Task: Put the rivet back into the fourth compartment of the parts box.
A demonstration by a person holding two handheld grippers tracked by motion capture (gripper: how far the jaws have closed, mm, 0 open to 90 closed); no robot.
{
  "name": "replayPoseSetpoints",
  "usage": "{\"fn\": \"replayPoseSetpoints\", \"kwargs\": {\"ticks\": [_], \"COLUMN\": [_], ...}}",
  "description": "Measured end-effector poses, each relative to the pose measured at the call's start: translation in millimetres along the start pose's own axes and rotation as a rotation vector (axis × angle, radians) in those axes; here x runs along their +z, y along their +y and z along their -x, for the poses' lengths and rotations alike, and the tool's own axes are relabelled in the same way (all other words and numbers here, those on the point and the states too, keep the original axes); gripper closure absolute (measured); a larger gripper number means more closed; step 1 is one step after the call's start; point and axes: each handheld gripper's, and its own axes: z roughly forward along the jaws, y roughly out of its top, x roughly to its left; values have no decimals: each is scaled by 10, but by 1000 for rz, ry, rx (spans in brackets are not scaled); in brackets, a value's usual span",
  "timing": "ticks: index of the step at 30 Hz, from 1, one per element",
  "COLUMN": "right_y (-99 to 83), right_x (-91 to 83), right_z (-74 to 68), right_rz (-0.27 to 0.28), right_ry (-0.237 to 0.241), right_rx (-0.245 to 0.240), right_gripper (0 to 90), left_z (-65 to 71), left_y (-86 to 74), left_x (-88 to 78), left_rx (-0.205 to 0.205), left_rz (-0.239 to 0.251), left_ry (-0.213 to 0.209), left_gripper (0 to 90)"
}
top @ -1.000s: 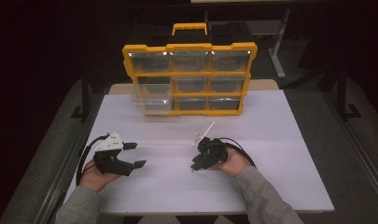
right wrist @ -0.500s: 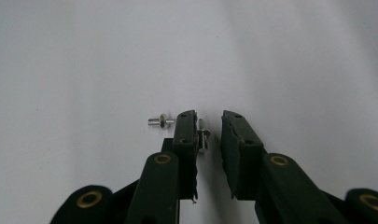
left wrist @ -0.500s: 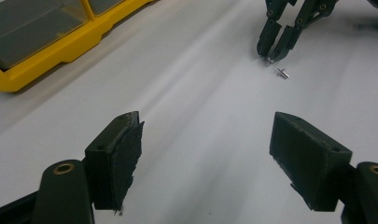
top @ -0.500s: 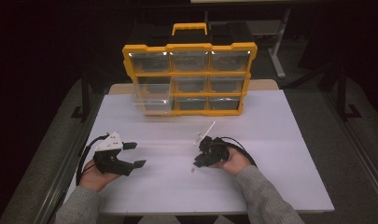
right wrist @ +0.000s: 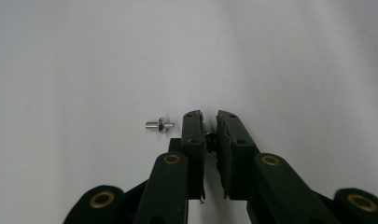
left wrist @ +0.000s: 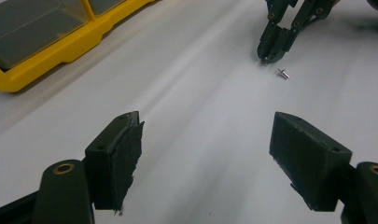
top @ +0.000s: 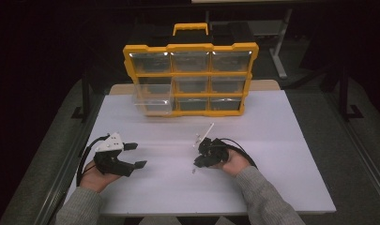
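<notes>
The right gripper (top: pixel 200 162) rests low over the white table (top: pixel 291 154), held in the person's right hand (top: pixel 234 161). Its jaws have just been closing and now stand almost together, with a narrow slit left between the pads. A small bright speck sits deep in that slit in the right gripper view; whether the pads press on it cannot be told. A small metal screw (right wrist: pixel 159 125) lies on the table just beside the outer face of one jaw, level with the fingertips and apart from them. It lies on its side, its shaft pointing away from the jaw. In the left gripper view the same screw (left wrist: pixel 283 73) lies just beside the tips of the right gripper (left wrist: pixel 269 55). In the high view the screw (top: pixel 193 170) appears as a faint speck just below those tips.

The left gripper (top: pixel 135 155) is held in the left hand (top: pixel 96 171), well apart from the right one. Its jaws stand wide apart with nothing between them; bare table shows between the pads (left wrist: pixel 126 154).

A yellow parts box (top: pixel 191 77) with clear drawers stands upright at the far side of the table, beyond both grippers. One drawer (top: pixel 153 98) on its left side sticks out from the frame.
</notes>
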Motion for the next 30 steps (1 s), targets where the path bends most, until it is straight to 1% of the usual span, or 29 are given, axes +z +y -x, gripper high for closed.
{"fn": "replayPoseSetpoints", "kwargs": {"ticks": [8,15,17,21,23,25,29,30], "right_y": [-15,-23,-23,-31,-38,-42,12,29], "right_x": [-3,-18,-31,-75,-103,-131,-203,-227], "right_z": [46,70,80,109,122,140,178,191], "right_rz": [13,26,30,49,58,64,63,67], "right_ry": [40,59,62,68,74,76,76,79], "right_rx": [25,43,45,52,66,70,59,64], "right_gripper": [806,806,806,806,806,806,806,806], "left_z": [-1,3,0,-1,-5,-9,-7,-9], "left_y": [-2,-2,-1,0,3,3,3,4], "left_x": [-2,-2,-4,-5,-10,-9,-7,-8], "left_rx": [-6,-14,-8,-7,-2,1,-2,-1], "left_rz": [8,15,11,10,6,7,4,5], "left_ry": [-2,-3,-3,-3,-1,0,-3,-2], "left_gripper": [247,247,247,247,247,247,247,247]}}
